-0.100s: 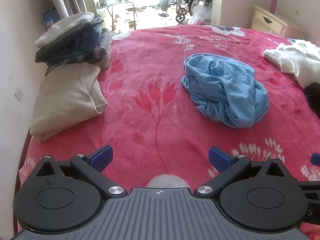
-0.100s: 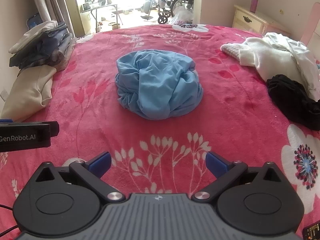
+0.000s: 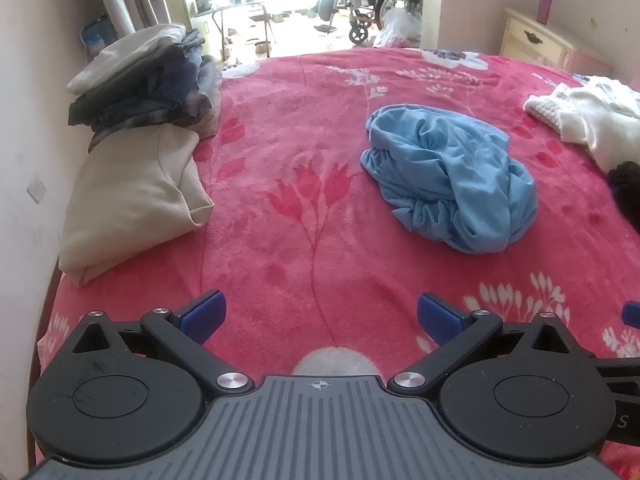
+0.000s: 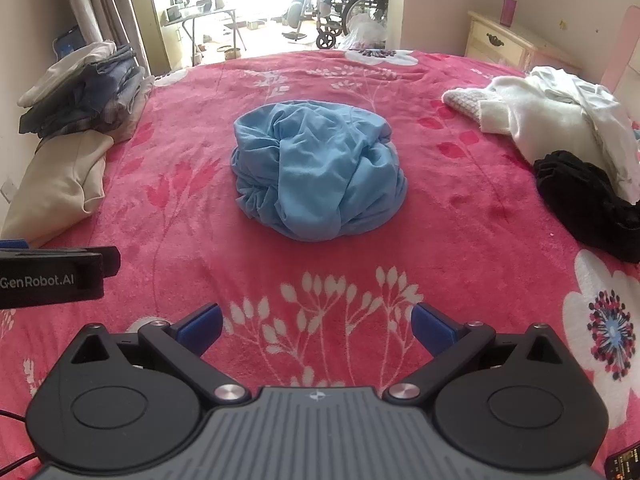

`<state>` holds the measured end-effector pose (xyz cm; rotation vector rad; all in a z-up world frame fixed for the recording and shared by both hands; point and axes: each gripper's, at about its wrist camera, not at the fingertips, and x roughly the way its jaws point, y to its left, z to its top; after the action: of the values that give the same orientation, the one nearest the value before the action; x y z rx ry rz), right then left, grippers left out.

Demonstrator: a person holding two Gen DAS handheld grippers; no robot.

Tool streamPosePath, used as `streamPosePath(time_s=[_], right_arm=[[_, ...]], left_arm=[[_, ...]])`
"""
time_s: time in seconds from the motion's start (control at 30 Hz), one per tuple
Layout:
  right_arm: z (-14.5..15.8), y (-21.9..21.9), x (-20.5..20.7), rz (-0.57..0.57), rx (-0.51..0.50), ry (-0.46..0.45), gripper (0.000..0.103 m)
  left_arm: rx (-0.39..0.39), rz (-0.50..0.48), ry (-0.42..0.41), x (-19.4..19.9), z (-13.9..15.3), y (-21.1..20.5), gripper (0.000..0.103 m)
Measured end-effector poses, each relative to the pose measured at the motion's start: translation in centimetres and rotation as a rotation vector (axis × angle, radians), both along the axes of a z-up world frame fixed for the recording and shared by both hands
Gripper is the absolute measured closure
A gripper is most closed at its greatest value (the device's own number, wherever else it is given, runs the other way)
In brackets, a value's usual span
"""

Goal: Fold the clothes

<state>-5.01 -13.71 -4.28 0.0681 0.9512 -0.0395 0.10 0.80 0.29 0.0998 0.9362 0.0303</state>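
Note:
A crumpled light blue garment point(image 3: 452, 178) point(image 4: 318, 168) lies bunched in the middle of a red flowered bed cover point(image 3: 304, 208) point(image 4: 460, 248). My left gripper point(image 3: 318, 316) hovers over the near part of the bed, open, with nothing between its blue pads; the garment lies ahead and to its right. My right gripper point(image 4: 316, 322) is also open and empty, with the garment straight ahead of it. The left gripper's body point(image 4: 52, 278) shows at the left edge of the right wrist view.
A folded beige garment point(image 3: 132, 196) and a stack of folded dark clothes point(image 3: 148, 88) sit along the left wall. A heap of white clothes point(image 4: 560, 120) and a black garment point(image 4: 588, 204) lie at the right. A dresser point(image 4: 508, 46) and a wheelchair point(image 4: 352, 4) stand beyond the bed.

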Motion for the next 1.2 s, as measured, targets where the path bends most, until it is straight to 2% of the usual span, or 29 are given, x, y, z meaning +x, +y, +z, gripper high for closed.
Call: streamPosePath(time_s=[0.23,0.3,0.77,0.93,1.07,1.2], right_arm=[[0.2,-0.2,0.0,0.002,0.020,-0.009,0.000],[0.2,0.1,0.0,0.007,-0.004,-0.015,0.000],[0.6,0.8,-0.1,0.014,-0.026,-0.036,0.000],[0.5,1.0,0.0,0.019,-0.027,-0.036,0.000],[0.5,1.0,0.0,0.020,-0.026,-0.033,0.000],[0.4,1.0,0.0,0.017,-0.024,-0.030,0.000]], left_arm=[[0.015,0.005,-0.012,0.0,-0.7,-0.3,0.001],[0.015,0.004,-0.012,-0.1,-1.0,-0.5,0.003],[-0.027,-0.046,-0.028,-1.2,-0.8,0.5,0.003],[-0.049,0.004,-0.055,-1.2,-0.8,1.2,0.002],[-0.025,0.013,-0.076,-1.2,-0.7,1.4,0.001],[-0.016,-0.029,-0.075,-1.4,-0.4,0.8,0.001]])
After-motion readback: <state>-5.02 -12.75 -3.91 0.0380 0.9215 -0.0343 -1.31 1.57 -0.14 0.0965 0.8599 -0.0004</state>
